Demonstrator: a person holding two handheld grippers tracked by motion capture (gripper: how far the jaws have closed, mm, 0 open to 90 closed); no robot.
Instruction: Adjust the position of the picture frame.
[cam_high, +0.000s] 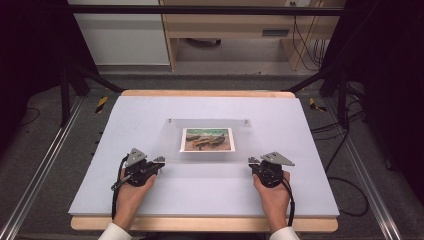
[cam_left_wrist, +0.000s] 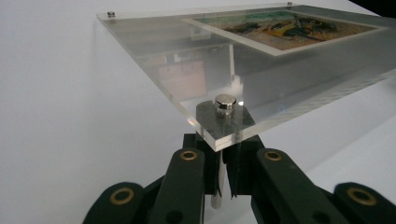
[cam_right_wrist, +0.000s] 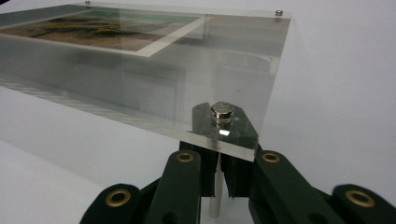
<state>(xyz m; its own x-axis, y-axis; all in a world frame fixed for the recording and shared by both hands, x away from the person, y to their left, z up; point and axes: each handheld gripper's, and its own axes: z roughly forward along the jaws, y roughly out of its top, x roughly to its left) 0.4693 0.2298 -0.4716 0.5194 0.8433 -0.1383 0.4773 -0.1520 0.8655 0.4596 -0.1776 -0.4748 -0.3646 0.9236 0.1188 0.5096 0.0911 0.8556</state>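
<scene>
Picture (cam_high: 207, 139) under clear panel (cam_high: 240, 150) on table (cam_high: 150, 115)

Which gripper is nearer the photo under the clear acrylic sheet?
Right, narrowly. The photo lies right of the sheet's middle. The right gripper is at the sheet's near right corner, the left gripper at its near left corner.

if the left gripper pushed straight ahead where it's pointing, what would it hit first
The left gripper already sits at the near corner of the clear acrylic frame, its jaws beside the metal standoff post under that corner. It would probably meet that post first.
</scene>
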